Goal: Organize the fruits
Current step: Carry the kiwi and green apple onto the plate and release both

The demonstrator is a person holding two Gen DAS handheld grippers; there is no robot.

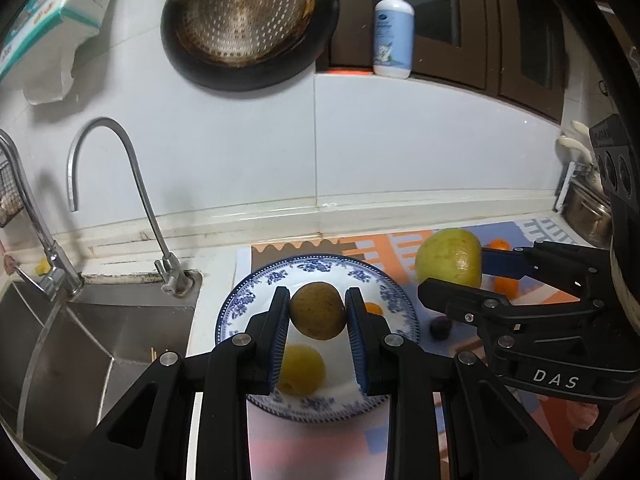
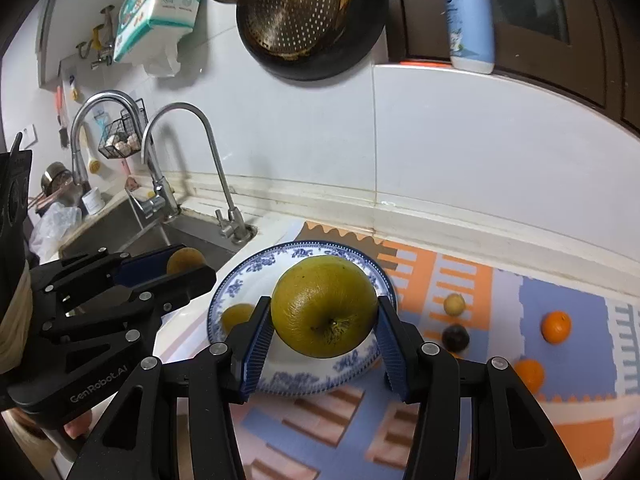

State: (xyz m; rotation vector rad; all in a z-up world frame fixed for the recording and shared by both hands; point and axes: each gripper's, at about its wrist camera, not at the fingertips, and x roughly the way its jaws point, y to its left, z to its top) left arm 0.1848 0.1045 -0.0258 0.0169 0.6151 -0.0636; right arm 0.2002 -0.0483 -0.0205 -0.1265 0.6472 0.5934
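My left gripper (image 1: pixel 318 314) is shut on a small brownish round fruit (image 1: pixel 318 311), held above the blue-patterned white plate (image 1: pixel 394 292). A yellow fruit (image 1: pixel 302 368) lies on that plate, with a small orange fruit (image 1: pixel 374 308) half hidden behind the finger. My right gripper (image 2: pixel 322 326) is shut on a large green-yellow fruit (image 2: pixel 324 306), which hangs over the plate's (image 2: pixel 280 256) right side. In the left wrist view that right gripper (image 1: pixel 452 270) and its big fruit (image 1: pixel 448 258) are at the right. In the right wrist view the left gripper (image 2: pixel 188 264) with its small fruit (image 2: pixel 184 260) is at the left.
On the patterned mat (image 2: pixel 500 292) lie a small yellow fruit (image 2: pixel 454 304), a dark round fruit (image 2: pixel 455 338) and two oranges (image 2: pixel 556 326) (image 2: pixel 530 374). A steel sink (image 1: pixel 100 332) with two taps (image 1: pixel 120 184) is left of the plate. A pan (image 1: pixel 244 24) hangs on the wall.
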